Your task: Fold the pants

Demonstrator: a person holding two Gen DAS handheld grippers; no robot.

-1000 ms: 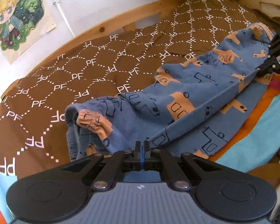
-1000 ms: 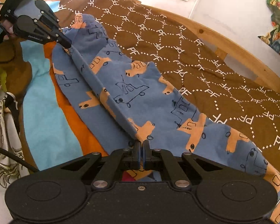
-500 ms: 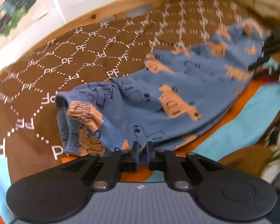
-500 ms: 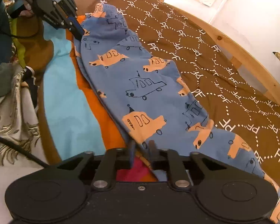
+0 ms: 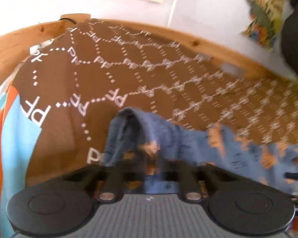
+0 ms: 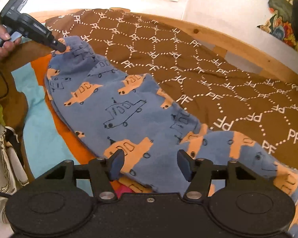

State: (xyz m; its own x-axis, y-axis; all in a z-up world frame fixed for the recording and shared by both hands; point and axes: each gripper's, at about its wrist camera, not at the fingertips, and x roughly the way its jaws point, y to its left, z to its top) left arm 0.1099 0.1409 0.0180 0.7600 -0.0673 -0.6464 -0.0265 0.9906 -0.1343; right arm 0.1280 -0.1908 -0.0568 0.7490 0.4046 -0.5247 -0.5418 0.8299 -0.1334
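The blue car-printed cotton pants (image 6: 129, 107) lie folded lengthwise near the bed's front edge on the brown patterned bedspread (image 6: 218, 67); the right gripper (image 6: 151, 162) gapes empty, the left gripper (image 6: 59, 46) meets the waistband, its grip unreadable, and should pinch both layers squarely.

Soft matt knit-looking cloth pants (image 6: 129, 107), matt printed bedspread (image 6: 208, 63), smooth wooden bed frame (image 6: 238, 37), probably varnished.

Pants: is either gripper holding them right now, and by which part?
The right gripper is open and holds nothing, with the pants lying flat. The left gripper is at their far end, but whether it grips cannot be told.
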